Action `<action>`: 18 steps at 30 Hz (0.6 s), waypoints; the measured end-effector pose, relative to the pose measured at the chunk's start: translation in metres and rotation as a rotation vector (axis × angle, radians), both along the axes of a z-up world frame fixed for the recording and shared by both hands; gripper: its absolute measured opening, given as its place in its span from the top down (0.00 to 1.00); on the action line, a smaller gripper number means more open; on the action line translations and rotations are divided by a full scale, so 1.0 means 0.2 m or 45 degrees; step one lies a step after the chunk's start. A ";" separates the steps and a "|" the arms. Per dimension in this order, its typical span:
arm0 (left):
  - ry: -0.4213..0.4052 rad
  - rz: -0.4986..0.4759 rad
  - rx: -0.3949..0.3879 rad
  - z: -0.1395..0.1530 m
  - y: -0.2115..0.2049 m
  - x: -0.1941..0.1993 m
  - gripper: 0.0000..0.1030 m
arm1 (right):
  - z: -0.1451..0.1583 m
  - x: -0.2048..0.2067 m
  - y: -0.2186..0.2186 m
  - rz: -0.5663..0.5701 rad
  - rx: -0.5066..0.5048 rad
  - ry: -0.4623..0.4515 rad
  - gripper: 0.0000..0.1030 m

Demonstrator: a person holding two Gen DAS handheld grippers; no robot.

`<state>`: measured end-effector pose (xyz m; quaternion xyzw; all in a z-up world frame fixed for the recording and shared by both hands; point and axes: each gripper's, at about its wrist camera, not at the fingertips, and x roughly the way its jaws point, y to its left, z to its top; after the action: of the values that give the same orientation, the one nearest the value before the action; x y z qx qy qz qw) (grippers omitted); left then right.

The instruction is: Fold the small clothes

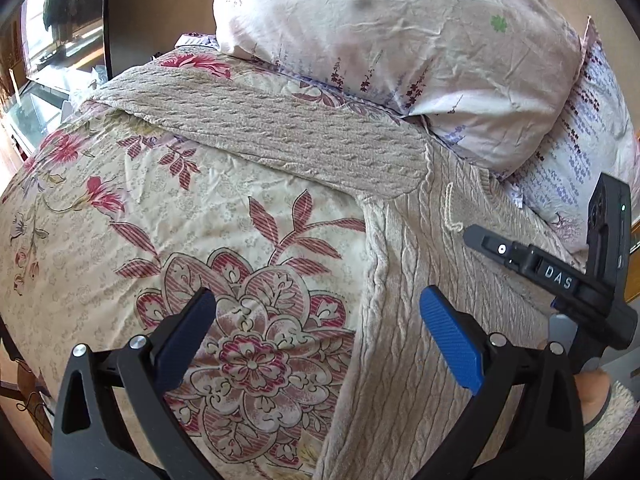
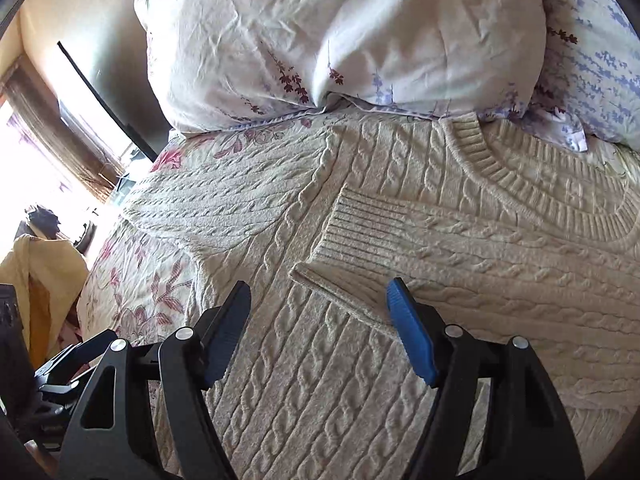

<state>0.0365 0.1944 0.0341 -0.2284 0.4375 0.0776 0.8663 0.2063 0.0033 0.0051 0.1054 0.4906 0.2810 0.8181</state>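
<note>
A cream cable-knit sweater (image 2: 320,380) lies flat on a bed with its ribbed collar (image 2: 532,188) toward the pillows. One sleeve is folded across the chest, its ribbed cuff (image 2: 352,248) just ahead of my right gripper (image 2: 320,300), which is open and empty above the body of the sweater. The other sleeve (image 1: 280,132) stretches out to the left over the bedspread. My left gripper (image 1: 318,308) is open and empty above the sweater's left side edge (image 1: 376,280). The right gripper (image 1: 532,264) also shows in the left wrist view.
A floral bedspread (image 1: 140,208) covers the bed. A large pale pillow (image 1: 400,40) with purple flower print lies at the head, touching the sweater's top. A dark screen (image 1: 116,20) stands by the wall at left. A yellow cloth (image 2: 40,276) hangs beside the bed.
</note>
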 end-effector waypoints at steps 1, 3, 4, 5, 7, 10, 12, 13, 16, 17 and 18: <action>-0.010 0.003 -0.042 0.00 0.03 0.02 0.02 | -0.02 0.00 0.01 0.018 0.016 0.038 0.26; -0.014 0.047 -0.104 -0.01 0.10 0.05 0.02 | 0.00 -0.02 0.00 0.032 0.011 0.039 0.26; -0.011 0.078 -0.157 -0.01 0.14 0.08 0.02 | 0.02 -0.03 -0.01 0.029 0.029 0.038 0.26; -0.010 0.109 -0.218 -0.02 0.20 0.10 0.02 | 0.04 -0.04 -0.04 0.025 0.058 0.050 0.26; 0.003 0.194 -0.362 -0.05 0.32 0.15 0.02 | 0.06 -0.07 -0.10 0.025 0.102 0.110 0.18; -0.036 0.295 -0.516 -0.08 0.48 0.23 0.06 | 0.05 -0.15 -0.19 0.000 0.086 0.186 0.12; -0.066 0.353 -0.579 -0.09 0.58 0.28 0.15 | 0.05 -0.21 -0.24 -0.019 0.076 0.197 0.12; -0.076 0.391 -0.617 -0.10 0.63 0.30 0.20 | 0.05 -0.25 -0.27 -0.026 0.079 0.199 0.12; -0.072 0.509 -0.701 -0.16 0.77 0.33 0.31 | 0.04 -0.34 -0.36 -0.055 0.107 0.215 0.12; -0.069 0.538 -0.740 -0.18 0.80 0.34 0.34 | 0.04 -0.36 -0.38 -0.067 0.114 0.221 0.12; -0.087 0.564 -0.782 -0.20 0.82 0.33 0.38 | 0.03 -0.38 -0.40 -0.080 0.115 0.225 0.12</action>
<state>0.1030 0.3584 -0.0051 -0.5689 0.3512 0.1206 0.7338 0.1304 -0.0762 0.0112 0.1817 0.5443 0.2667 0.7743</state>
